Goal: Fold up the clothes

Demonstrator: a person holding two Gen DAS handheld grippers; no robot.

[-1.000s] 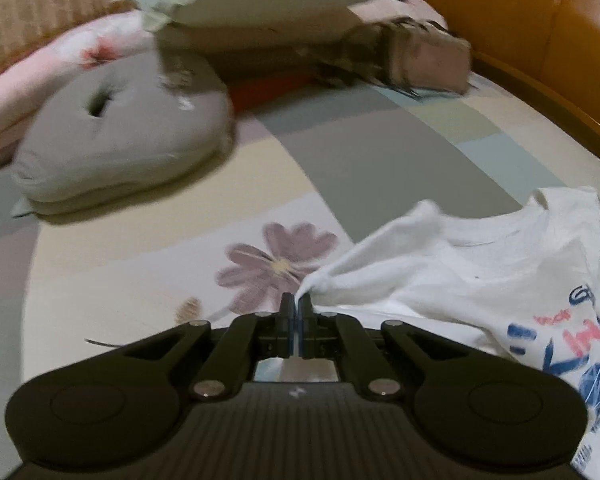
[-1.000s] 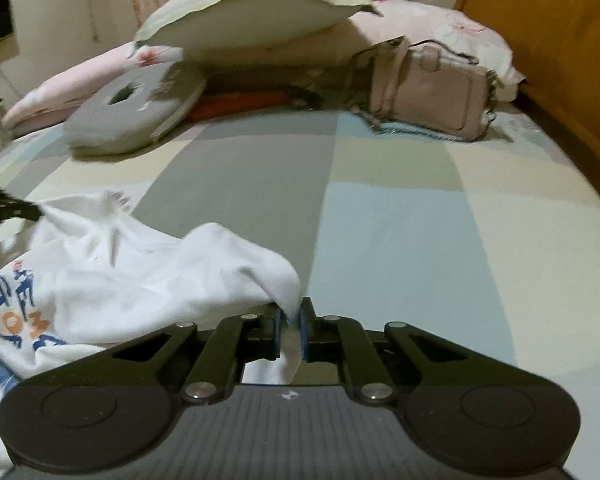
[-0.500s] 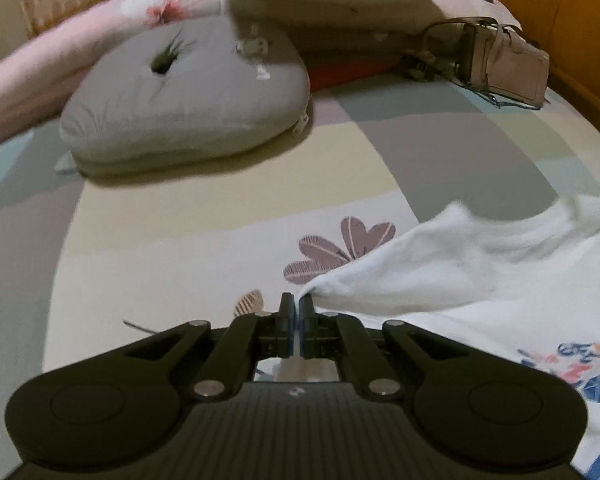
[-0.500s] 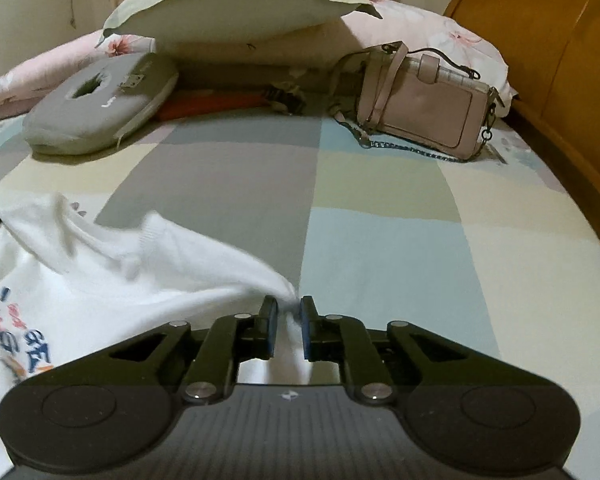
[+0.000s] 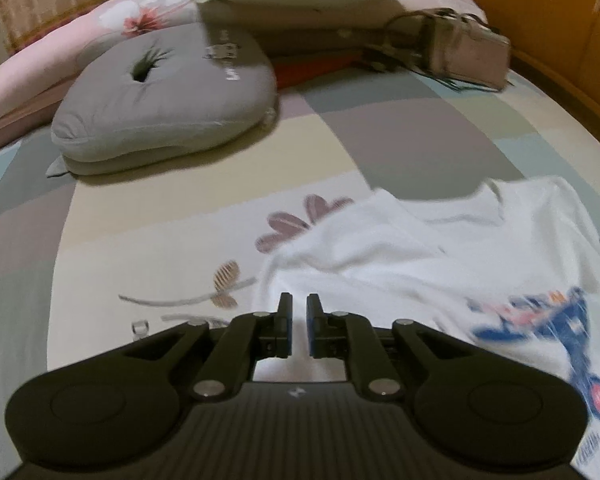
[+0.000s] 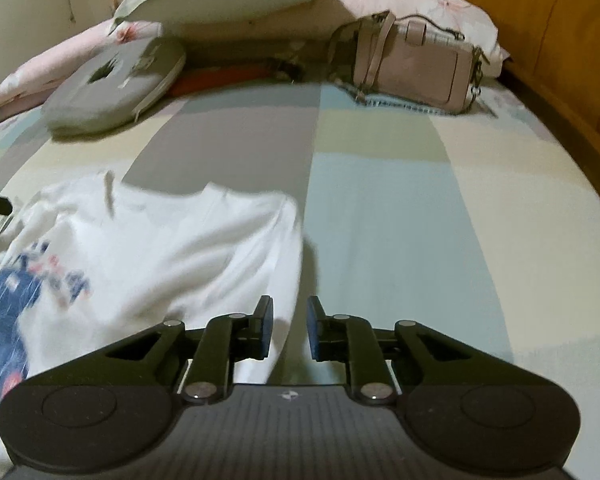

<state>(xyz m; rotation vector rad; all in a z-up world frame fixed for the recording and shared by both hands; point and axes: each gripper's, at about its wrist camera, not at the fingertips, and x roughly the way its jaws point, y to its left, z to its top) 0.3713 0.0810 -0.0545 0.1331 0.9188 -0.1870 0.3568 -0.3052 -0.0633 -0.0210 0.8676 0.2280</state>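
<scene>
Both just parting, left gripper (image 5: 299, 308) and right gripper (image 6: 288, 312) loosed from white shirt (image 6: 172, 248) on bed (image 6: 400, 220); risk of near corners snagging, rumpling spread.

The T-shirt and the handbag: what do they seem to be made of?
T-shirt: soft white knit, probably cotton, matte; it drapes and wrinkles on the bed, with a blue and red print on the front.
Handbag: smooth pale pink leather or imitation, which one is unclear; slight sheen, stiff boxy shape, metal chain.
</scene>
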